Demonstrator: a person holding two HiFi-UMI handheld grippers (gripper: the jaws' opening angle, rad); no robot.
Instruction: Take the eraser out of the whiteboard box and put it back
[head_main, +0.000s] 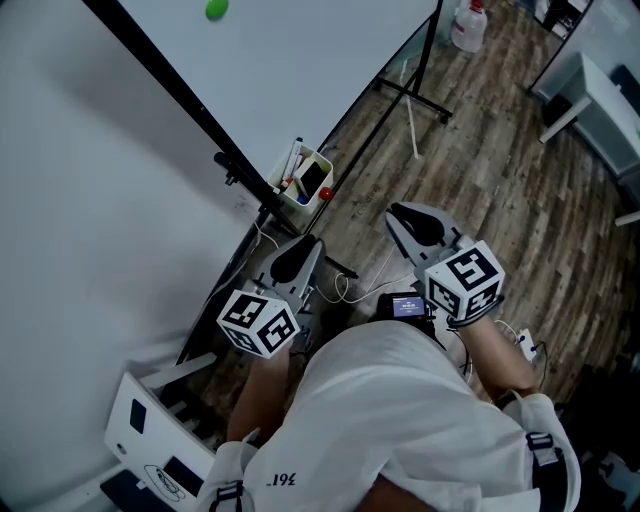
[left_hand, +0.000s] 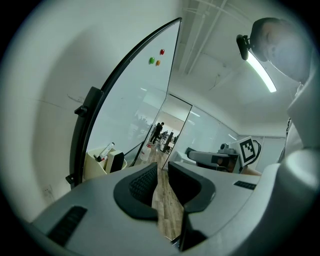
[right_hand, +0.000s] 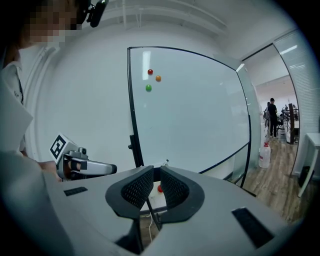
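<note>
Both pairs of tongs pointed toward the whiteboard (head_main: 300, 60), and neither touched a thing. The left tongs (left_hand: 161, 167) were released, with a narrow gap between the jaws and only the wooden floor (head_main: 480, 130) showing through it. The right tongs (right_hand: 156, 170) were released as well, jaws close together but with nothing between them. And the eraser (head_main: 312, 177)? It sat in the whiteboard box (head_main: 325, 195), upright beside the markers (head_main: 293, 165). The box was mounted at the board's lower corner, ahead of the left tongs and apart from both pairs.
</note>
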